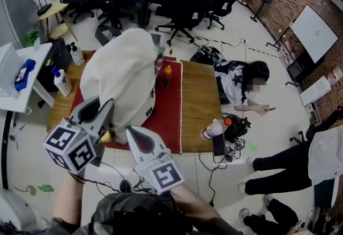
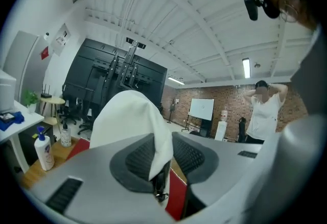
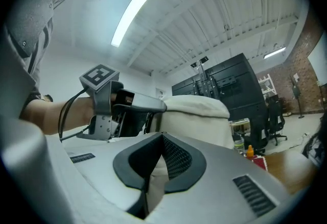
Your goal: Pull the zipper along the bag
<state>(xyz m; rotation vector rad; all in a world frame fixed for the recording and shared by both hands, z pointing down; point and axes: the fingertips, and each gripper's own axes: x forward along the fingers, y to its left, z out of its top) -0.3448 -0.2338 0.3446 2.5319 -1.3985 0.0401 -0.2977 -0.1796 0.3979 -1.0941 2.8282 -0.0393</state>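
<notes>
A tall cream bag [image 1: 123, 73] stands on a red mat [image 1: 170, 116] on the wooden table [image 1: 199, 101]. My left gripper [image 1: 107, 113] is at the bag's lower left side. In the left gripper view a fold of the cream bag [image 2: 127, 116] fills the gap between the left gripper's [image 2: 163, 139] pads, and a small dark zipper pull [image 2: 161, 195] hangs just below it. My right gripper [image 1: 130, 131] touches the bag's bottom edge, shut [image 3: 162, 137]. Cream cloth [image 3: 196, 108] shows under its pads; I cannot tell if any is pinched.
An orange-capped bottle [image 1: 166, 76] stands behind the bag. A red-capped white bottle [image 1: 214, 129] lies at the table's near right edge, and pump bottles [image 1: 61, 81] stand at the left end. A person [image 1: 244, 86] lies on the floor right of the table; legs [image 1: 278, 169] are nearer.
</notes>
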